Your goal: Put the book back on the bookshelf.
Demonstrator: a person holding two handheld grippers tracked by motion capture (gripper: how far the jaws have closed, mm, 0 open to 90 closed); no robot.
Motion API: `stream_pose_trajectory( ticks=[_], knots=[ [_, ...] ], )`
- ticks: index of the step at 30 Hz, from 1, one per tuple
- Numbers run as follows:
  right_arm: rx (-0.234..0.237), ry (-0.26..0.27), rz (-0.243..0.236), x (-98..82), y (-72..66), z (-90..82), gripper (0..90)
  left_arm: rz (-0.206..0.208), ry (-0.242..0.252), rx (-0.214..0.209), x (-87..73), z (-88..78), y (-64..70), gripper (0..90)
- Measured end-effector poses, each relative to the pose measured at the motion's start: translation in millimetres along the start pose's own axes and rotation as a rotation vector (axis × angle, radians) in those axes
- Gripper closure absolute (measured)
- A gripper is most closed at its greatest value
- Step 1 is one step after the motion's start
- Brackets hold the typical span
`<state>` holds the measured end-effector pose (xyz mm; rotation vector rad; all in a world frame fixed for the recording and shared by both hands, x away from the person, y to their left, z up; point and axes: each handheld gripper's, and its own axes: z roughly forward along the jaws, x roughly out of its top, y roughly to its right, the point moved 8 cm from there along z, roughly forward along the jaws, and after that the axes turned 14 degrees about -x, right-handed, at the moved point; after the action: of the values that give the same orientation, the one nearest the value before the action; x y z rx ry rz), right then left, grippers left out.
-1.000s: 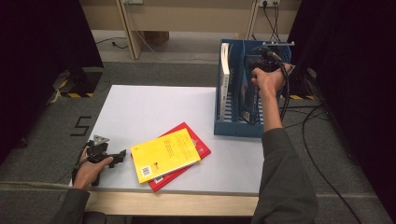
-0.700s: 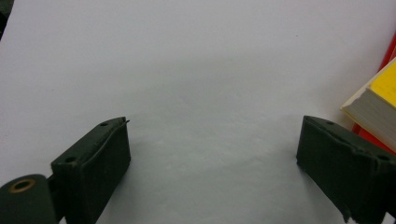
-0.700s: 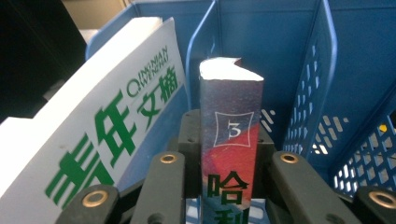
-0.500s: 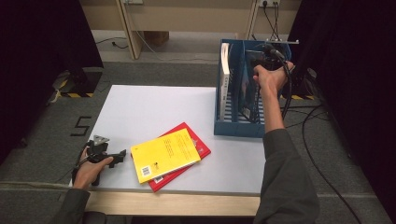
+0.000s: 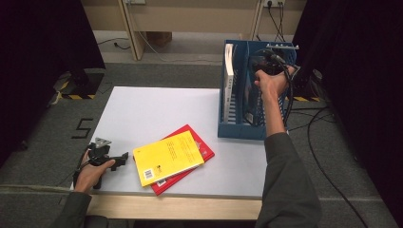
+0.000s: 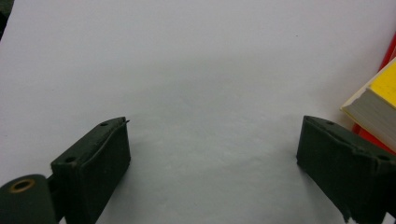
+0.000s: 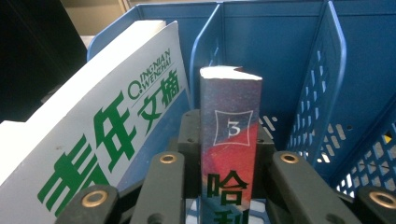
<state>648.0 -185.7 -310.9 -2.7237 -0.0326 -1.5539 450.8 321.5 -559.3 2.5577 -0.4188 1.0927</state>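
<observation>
Right now: right gripper [image 7: 229, 186] clamped on numbered paperback [image 7: 229, 140] inside blue file rack [image 7: 280, 42].
Released tilted, it could topple against the divider; left gripper [image 6: 210, 154] gapes idle.

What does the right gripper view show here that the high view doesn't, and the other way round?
Right gripper view alone: the right gripper is shut on the spine of a dark book printed with a boxed 3, standing in a slot of the blue file rack; green characters on the white book beside it are readable.

High view alone: the left gripper resting at the table's near left corner, and a yellow book lying on a red book.

Both: the rack, the white book and the right gripper at the rack.
</observation>
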Motion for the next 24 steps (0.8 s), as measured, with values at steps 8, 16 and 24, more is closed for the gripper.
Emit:
stream_pose_trajectory(
  ticks=[8,16,24],
  knots=[
    [-0.013,-0.091,-0.051,11.3,2.9,-3.0,72.1,0.000,0.001,0.000,-0.1,0.0,0.1,8.7],
    [0.007,-0.201,-0.109,30.2,1.5,-8.9,69.9,0.000,0.002,0.000,-0.1,0.0,0.1,8.7],
    [-0.009,-0.295,-0.159,34.5,0.1,-4.3,69.2,0.000,0.003,0.000,-0.2,-0.1,0.1,8.7]
  ],
)
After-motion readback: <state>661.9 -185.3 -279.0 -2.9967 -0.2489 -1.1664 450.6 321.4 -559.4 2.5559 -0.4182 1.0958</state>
